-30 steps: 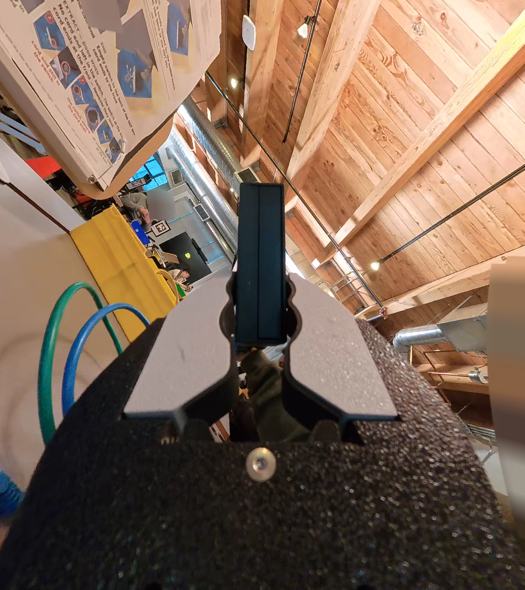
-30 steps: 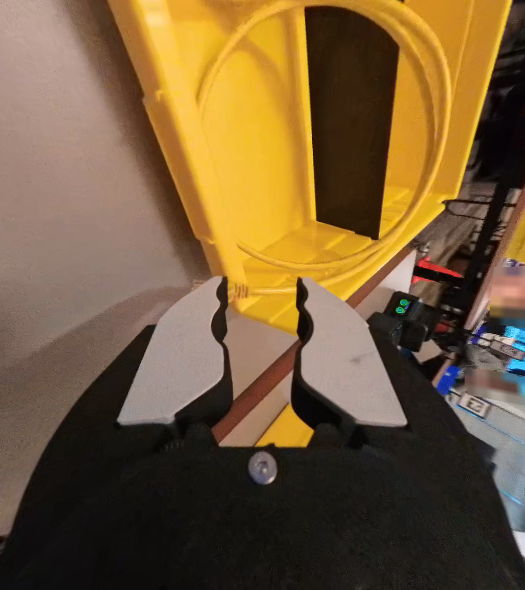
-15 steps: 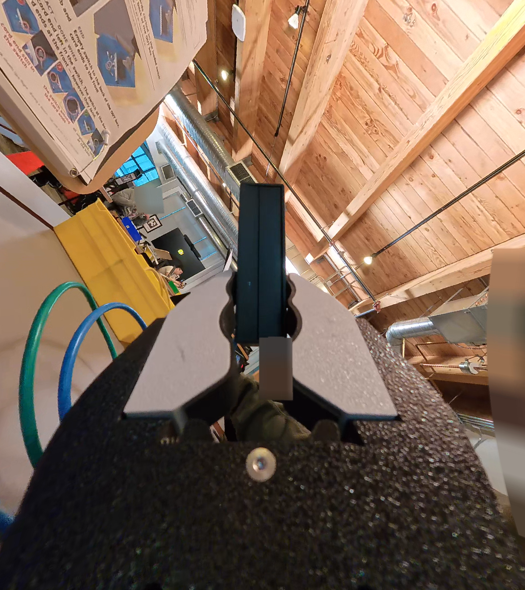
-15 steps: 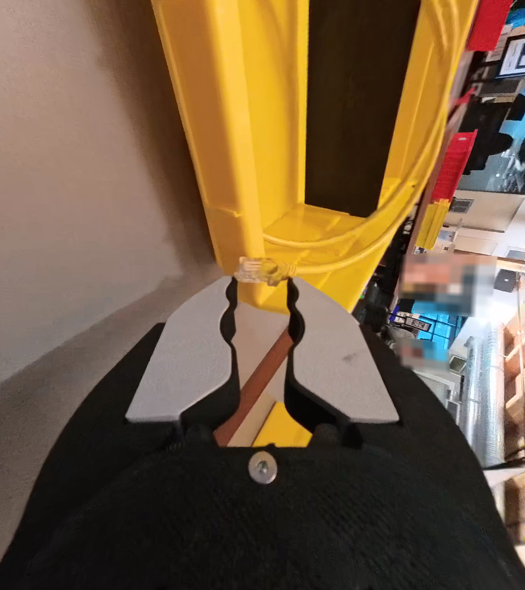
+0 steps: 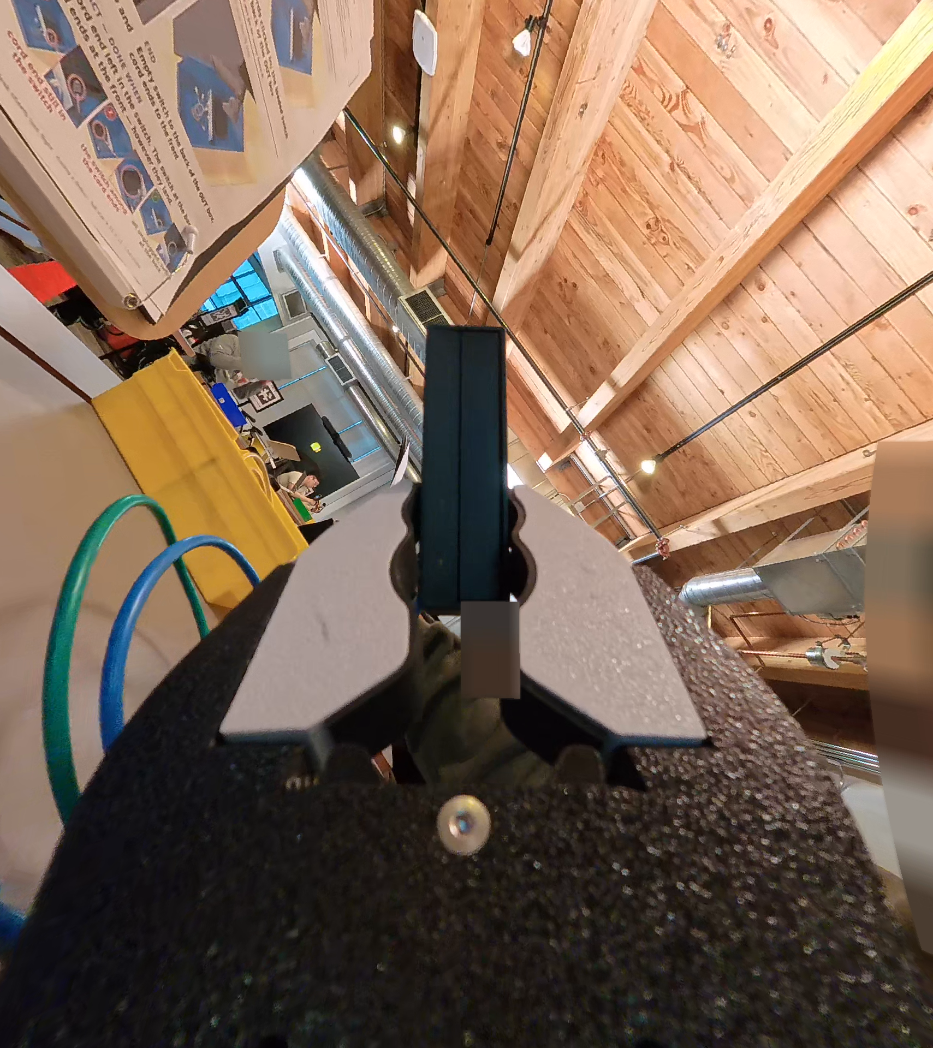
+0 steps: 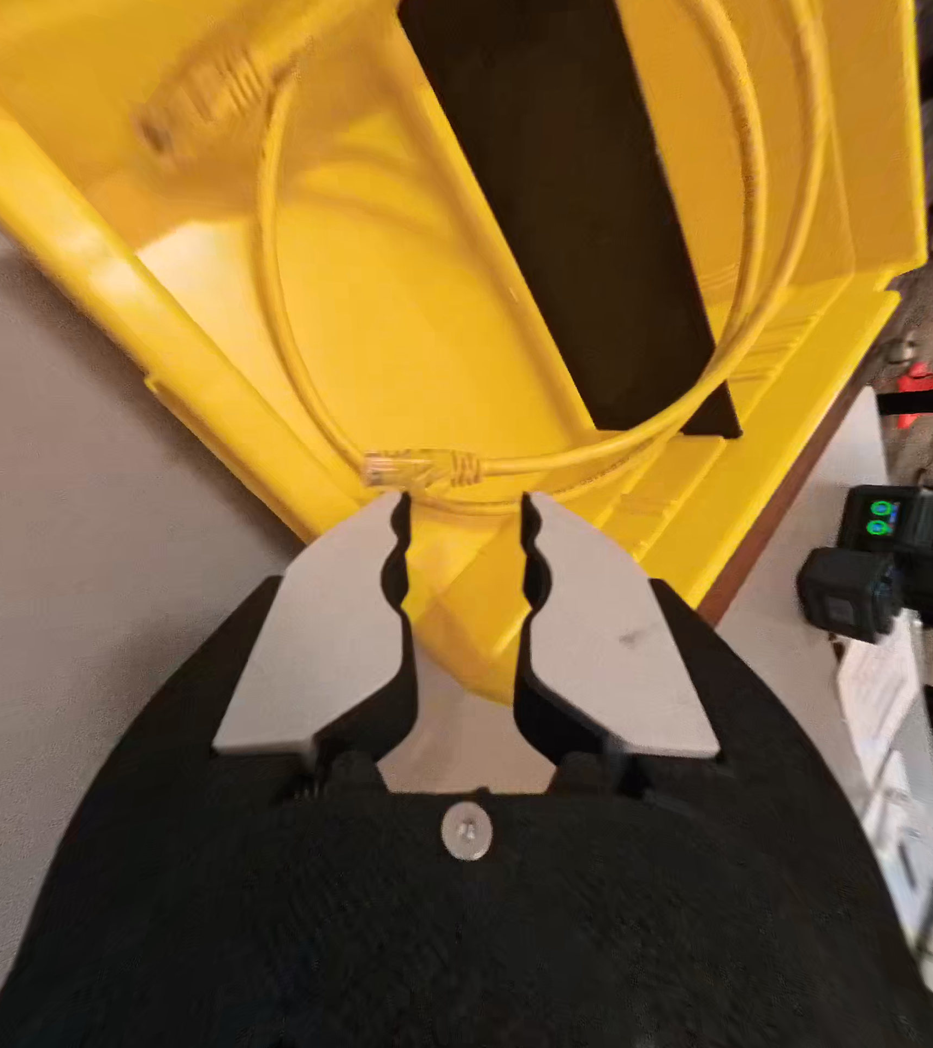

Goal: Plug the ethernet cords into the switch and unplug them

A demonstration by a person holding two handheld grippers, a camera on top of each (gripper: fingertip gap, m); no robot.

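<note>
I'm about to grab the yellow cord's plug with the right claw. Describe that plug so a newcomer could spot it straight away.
Find the big yellow plastic bin tipped on the pale table; a thin yellow ethernet cord loops inside it, around a flat black slab. Its clear-tipped yellow plug lies near the bin's lower wall, just beyond the open right claw. A second, blurred plug sits far up the bin.
</note>
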